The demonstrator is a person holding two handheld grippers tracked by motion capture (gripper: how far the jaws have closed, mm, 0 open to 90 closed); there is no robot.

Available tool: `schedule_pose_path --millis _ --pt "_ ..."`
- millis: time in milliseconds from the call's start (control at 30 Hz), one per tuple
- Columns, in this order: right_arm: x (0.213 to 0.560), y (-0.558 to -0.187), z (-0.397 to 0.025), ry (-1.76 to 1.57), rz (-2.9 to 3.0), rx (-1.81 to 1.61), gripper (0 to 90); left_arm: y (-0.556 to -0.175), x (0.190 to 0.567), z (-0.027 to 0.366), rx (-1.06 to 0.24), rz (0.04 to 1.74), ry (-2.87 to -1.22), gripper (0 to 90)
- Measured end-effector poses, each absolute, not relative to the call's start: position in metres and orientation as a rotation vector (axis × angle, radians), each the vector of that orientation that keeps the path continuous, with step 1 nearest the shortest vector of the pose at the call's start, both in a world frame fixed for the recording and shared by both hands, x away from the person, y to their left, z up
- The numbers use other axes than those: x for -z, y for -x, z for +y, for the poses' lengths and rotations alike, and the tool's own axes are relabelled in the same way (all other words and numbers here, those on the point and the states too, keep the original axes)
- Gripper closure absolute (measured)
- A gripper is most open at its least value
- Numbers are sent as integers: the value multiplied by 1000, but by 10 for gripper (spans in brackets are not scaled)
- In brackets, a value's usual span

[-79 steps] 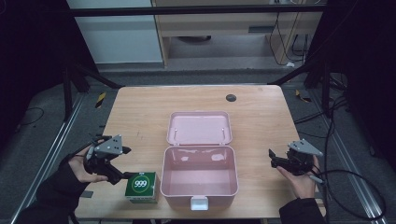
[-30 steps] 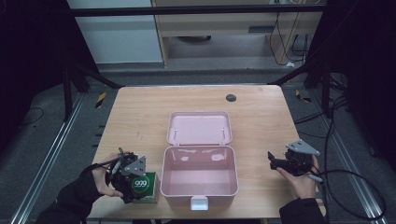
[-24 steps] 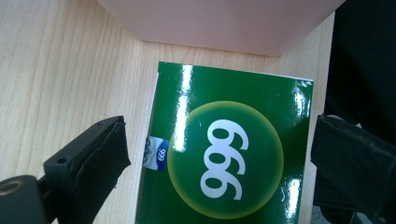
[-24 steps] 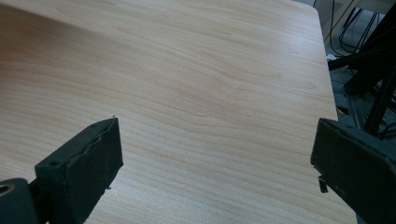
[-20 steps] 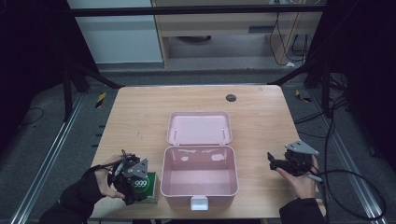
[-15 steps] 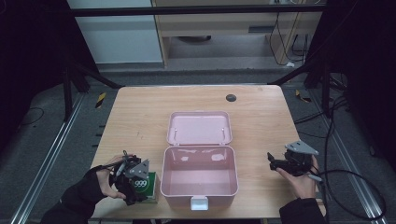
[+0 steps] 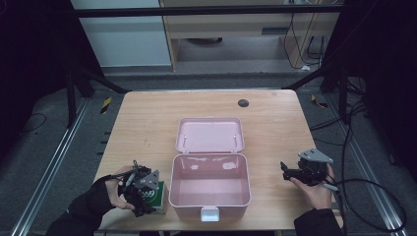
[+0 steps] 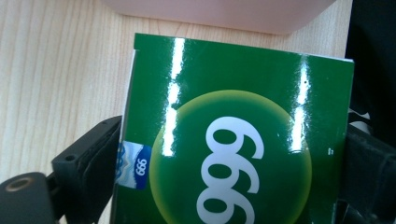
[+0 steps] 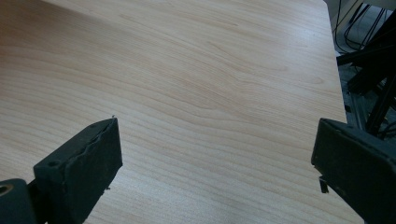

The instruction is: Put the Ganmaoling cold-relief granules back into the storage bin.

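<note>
A green carton (image 7: 158,196) with a white "999" on a yellow-green disc lies on the table near the front left, beside the pink box. My left gripper (image 7: 143,192) reaches over it, held by a gloved hand. In the left gripper view the carton (image 8: 233,84) sits between the jaws; my left gripper (image 8: 233,144) is spread wide with one jaw at each side edge of it. An open pink plastic box (image 7: 196,210) stands at the table's centre, its lid (image 7: 210,134) folded back flat. My right gripper (image 7: 286,172) hovers open to the right of the box, over bare wood (image 9: 217,149).
The wooden table (image 7: 142,123) carries a small dark round disc (image 7: 243,103) near its far edge. The pink box has a white latch (image 7: 210,214) on its front. Cables (image 7: 373,196) trail off the table's right side. Metal frame rails run along both sides.
My left gripper has moved right and toward the front edge, from beside the green carton to over it, and its jaws now straddle the carton. The right gripper has stayed put.
</note>
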State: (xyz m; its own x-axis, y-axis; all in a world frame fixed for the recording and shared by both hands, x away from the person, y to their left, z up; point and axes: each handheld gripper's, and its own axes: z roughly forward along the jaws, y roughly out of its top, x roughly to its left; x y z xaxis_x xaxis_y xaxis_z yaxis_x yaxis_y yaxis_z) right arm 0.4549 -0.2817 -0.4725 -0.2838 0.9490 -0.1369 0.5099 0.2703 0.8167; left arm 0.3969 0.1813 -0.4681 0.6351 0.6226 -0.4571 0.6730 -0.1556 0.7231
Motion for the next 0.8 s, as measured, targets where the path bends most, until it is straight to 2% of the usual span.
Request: schedule_pose_path --millis 467,800 --pt "473 -455 -281 -1305 1918 -877 22 -396 468 182 81 1044 -1859 132" --pt "474 -455 -280 -1307 1928 -871 22 -394 458 185 90 1047 -1879 142"
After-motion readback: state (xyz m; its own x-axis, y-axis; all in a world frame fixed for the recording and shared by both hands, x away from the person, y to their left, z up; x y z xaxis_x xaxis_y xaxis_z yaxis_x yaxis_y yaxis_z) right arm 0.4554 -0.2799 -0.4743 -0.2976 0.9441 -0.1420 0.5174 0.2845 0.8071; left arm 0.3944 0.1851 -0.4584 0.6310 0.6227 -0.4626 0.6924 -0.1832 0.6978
